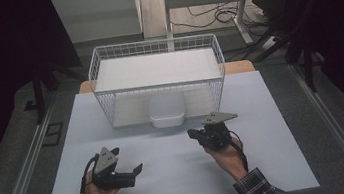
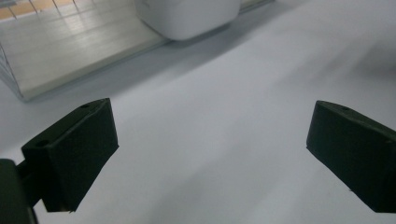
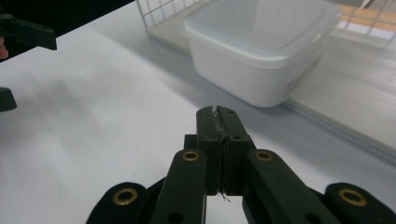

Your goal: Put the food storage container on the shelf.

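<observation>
- The white, lidded, rounded-square plastic container (image 1: 167,111) sits at the centre of the high view, half inside the front opening of the white wire basket (image 1: 153,46), on the pale table sheet (image 1: 180,176).
- The left gripper (image 1: 136,169), lower left, has jaws spread wide, holding nothing.
- The right gripper (image 1: 191,134), right of centre just below the container, has jaws pressed together, empty.

The high view is dim, its borders nearly black, while the pale counter (image 1: 180,171) catches soft overhead light. Both tool views look soft and smeared; the white container (image 3: 261,51) casts a gentle shadow forward.
</observation>
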A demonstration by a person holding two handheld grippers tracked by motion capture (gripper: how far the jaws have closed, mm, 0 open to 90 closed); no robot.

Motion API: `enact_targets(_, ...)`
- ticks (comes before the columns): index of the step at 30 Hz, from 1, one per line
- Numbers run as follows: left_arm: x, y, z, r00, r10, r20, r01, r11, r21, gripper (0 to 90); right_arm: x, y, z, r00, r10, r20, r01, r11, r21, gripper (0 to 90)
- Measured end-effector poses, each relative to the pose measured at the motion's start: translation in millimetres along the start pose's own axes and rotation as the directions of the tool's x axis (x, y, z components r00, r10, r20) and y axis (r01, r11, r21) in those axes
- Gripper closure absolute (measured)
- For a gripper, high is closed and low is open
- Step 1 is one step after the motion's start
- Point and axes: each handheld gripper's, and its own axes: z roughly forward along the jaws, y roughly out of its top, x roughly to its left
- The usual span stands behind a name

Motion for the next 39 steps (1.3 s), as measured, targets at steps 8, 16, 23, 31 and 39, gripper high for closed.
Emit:
enact_targets(8, -2.3, -9.2, -9.9, 0.9991, 0.037, -0.022, -0.038, 0.9991, -0.02, 0.8, 7.5, -6.6, 17.6, 0.9997, 0.003, -0.026, -0.002, 0.999, 0.032, 87.8)
enact_targets(16, 0.6, -13.4, -14.8, 0.9998, 0.017, -0.014, -0.018, 0.9991, -0.039, 0.5, 7.2, -2.2, 32.9, 0.9992, 0.017, -0.037, -0.016, 0.999, 0.033, 88.3)
enact_targets(23, 0.6, -15.8, -13.7, 0.9996, 0.028, -0.006, -0.028, 0.999, -0.034, 0.5, 5.4, 2.4, 46.3, 0.9997, 0.008, -0.022, -0.007, 1.0, 0.029, 88.8)
enact_targets(31, 2.1, -16.5, -13.1, 0.9997, 0.025, -0.005, -0.025, 0.9989, -0.039, 0.5, -1.1, 12.3, 66.0, 0.9999, 0.014, -0.001, -0.014, 1.0, 0.022, 88.9)
enact_targets(39, 0.9, -16.4, -10.8, 0.999, 0.044, -0.011, -0.045, 0.9988, -0.02, 0.8, -6.0, 20.4, 86.0, 0.9995, 0.026, 0.019, -0.027, 0.999, 0.038, 89.0)
